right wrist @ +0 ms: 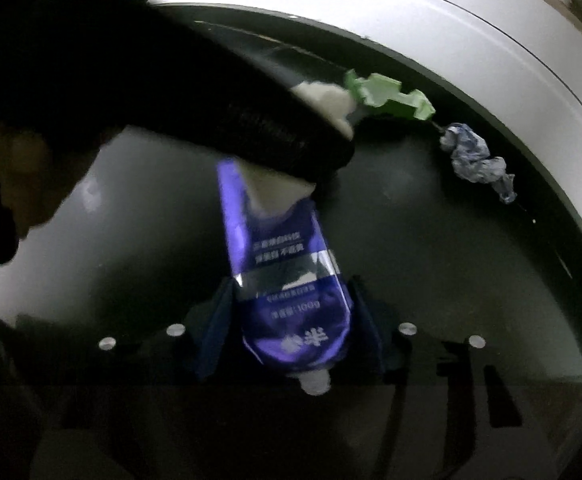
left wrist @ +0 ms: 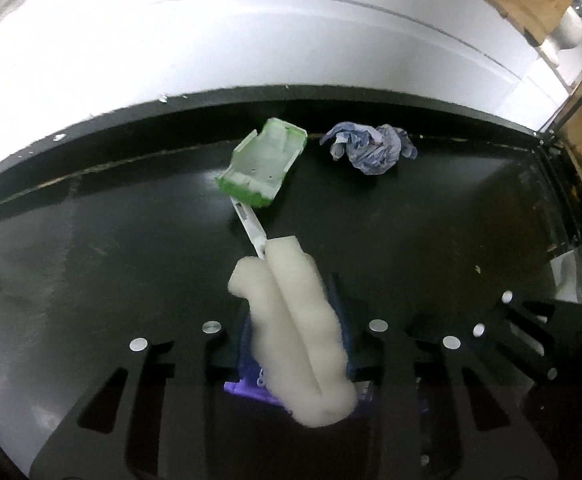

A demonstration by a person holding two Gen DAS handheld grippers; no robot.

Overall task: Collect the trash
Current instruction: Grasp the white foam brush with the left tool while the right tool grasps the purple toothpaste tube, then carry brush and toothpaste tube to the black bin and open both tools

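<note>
L gripper [left wrist: 291,320] clamps the white foam piece [left wrist: 291,320]; R gripper [right wrist: 291,316] pinches the purple pouch [right wrist: 287,280]. Foam seems w/ its end under the pouch. Risk: the 2 snag, 1 slips out.

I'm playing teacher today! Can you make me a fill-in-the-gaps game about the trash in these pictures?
1. The left gripper is shut on a lump of foam coloured ____.
2. The right gripper is shut on a pouch coloured ____.
3. The open plastic tray on the black table has edges coloured ____.

Missing words: white; purple; green.
</note>
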